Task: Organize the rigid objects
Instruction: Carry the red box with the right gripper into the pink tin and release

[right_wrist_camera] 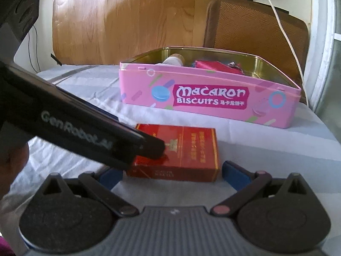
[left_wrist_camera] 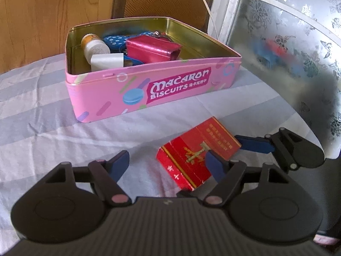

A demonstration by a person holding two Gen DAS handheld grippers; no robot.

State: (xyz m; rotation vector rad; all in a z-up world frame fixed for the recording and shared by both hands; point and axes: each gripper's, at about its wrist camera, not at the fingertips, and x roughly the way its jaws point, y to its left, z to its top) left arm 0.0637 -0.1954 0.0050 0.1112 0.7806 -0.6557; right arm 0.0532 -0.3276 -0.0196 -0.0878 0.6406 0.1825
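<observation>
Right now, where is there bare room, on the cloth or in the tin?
Free: the tin's right half, beside the pink case; and the cloth left of the tin. Crowded: the tin's left half, bottle and other items, and around the red box, with both grippers there.

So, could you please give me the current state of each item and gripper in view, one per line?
Pink rectangular metal biscuit tin: lid off, upright on the cloth, partly filled.
Flat red cardboard box: closed, lying flat on the cloth outside the tin.
White plastic bottle: capped, on its side in the tin.
Magenta metallic case: closed, in the tin.
Left gripper: open, one finger over the red box.
Right gripper: open, jaws either side of the red box.
</observation>
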